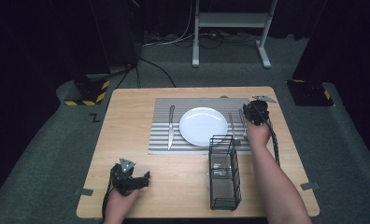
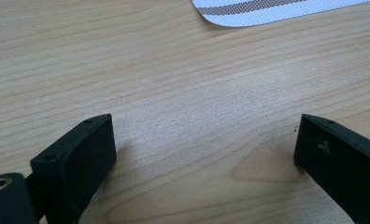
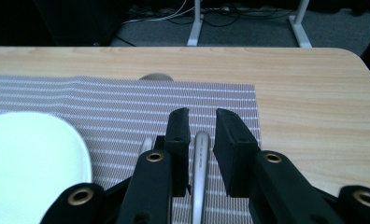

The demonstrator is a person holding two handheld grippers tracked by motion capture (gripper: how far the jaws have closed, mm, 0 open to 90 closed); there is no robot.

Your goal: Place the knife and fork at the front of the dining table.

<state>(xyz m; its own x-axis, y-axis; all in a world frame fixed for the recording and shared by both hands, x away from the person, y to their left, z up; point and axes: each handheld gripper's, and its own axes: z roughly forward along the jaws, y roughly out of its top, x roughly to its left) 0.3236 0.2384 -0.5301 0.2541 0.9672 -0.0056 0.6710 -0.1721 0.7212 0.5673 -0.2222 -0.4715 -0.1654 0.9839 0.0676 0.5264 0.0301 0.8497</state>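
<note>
While laying a place setting on the striped placemat (image 1: 192,103), with knife (image 1: 170,126) left of the white plate (image 1: 202,125) and fork (image 1: 231,125) right of it, setting down a spoon handle (image 3: 201,163) at the mat's right edge (beside the fork). Right tongs (image 3: 201,126) narrowly parted, straddling that handle, grip looking loose. Left tongs (image 2: 204,140) spread wide, idle over bare counter (image 2: 174,84), near the wire caddy (image 1: 224,170).
</note>
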